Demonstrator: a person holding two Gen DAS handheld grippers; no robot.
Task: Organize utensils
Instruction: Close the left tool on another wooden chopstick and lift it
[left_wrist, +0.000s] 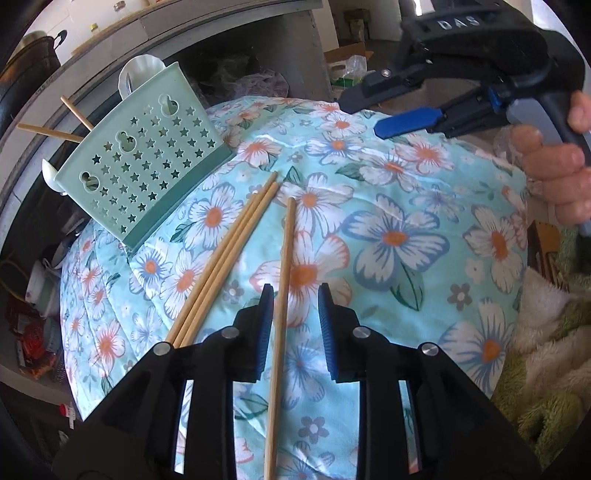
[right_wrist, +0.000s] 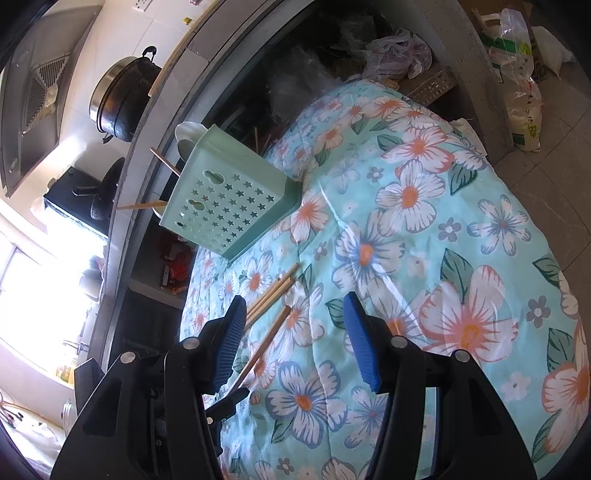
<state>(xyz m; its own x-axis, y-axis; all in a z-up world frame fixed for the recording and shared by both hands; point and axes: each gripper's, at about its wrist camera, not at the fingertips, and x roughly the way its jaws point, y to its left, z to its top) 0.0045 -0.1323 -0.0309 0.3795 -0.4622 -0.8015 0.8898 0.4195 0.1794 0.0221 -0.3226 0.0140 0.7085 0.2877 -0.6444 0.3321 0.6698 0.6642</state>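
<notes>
The left gripper (left_wrist: 295, 302) had its jaws parted, pads clear of the single chopstick (left_wrist: 282, 295) lying between them on the floral quilt (left_wrist: 406, 236); closing squarely on it should lift it cleanly. The right gripper (right_wrist: 295, 332) hovered open and empty. Three more chopsticks (left_wrist: 225, 262) lay bunched just left, two stood in the green holder (left_wrist: 147, 162) farther left.

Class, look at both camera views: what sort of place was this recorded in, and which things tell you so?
Most likely a home kitchen: a black lidded pot sits on the counter, an extractor hood hangs above, and a green utensil holder holds chopsticks.
</notes>
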